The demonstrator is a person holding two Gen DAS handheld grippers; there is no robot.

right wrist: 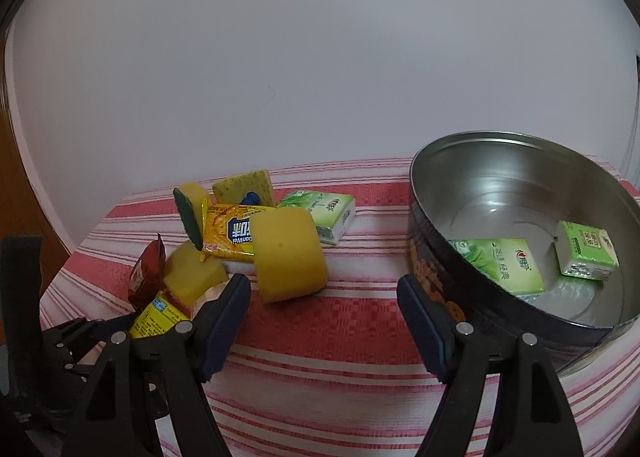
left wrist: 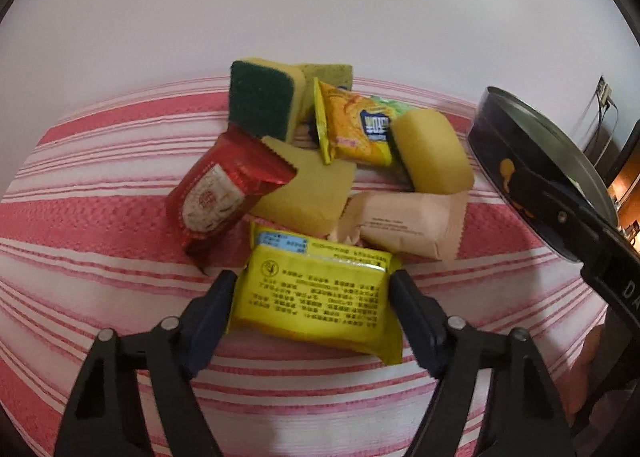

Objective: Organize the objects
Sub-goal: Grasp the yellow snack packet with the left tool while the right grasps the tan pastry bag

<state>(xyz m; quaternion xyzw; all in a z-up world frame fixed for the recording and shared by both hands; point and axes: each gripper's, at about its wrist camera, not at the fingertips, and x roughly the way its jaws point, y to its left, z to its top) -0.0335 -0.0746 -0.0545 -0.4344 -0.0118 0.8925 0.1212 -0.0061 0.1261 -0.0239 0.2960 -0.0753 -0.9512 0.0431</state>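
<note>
Two green tissue packs (right wrist: pixel 500 265) inside round tin (right wrist: pixel 424 217), upright

Left gripper (left wrist: pixel 312 297), right gripper (right wrist: pixel 324 313): black linkage arms, silver rivets noted (four each), dark blue finger pads (right wrist: pixel 224 321).

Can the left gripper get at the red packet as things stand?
Probably not directly. The left gripper has a yellow packet between its fingers, seemingly gripped. The red packet lies just beyond, uncovered on top, so it looks reachable once the yellow one is set down.
</note>
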